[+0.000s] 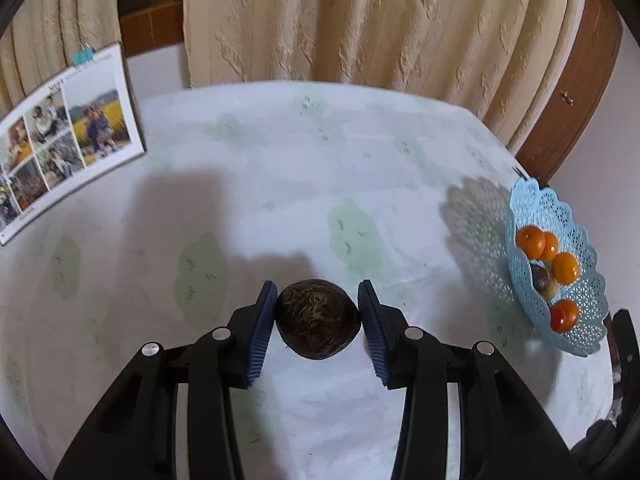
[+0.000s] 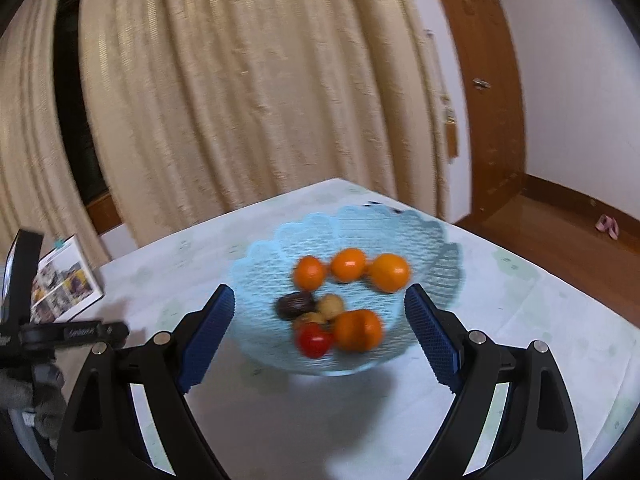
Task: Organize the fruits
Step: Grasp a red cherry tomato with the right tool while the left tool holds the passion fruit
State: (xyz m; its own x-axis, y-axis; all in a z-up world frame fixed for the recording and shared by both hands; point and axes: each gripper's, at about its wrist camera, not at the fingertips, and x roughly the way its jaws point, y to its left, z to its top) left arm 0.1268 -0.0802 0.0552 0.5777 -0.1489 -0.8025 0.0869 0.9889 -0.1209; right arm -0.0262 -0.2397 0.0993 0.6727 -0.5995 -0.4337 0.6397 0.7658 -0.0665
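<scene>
My left gripper is shut on a dark brown, wrinkled round fruit; both blue pads press its sides just above the tablecloth. At the right of the left wrist view stands a light blue lattice basket holding oranges, a dark fruit and a red one. In the right wrist view my right gripper is open, its fingers spread in front of the same basket with nothing between them. Inside lie several oranges, a dark fruit, a red tomato and a pale brown fruit.
A round table wears a pale cloth with green patches. A photo calendar leans at its far left. Cream curtains hang behind, and a wooden door is at the right. The left gripper's body shows at the right wrist view's left edge.
</scene>
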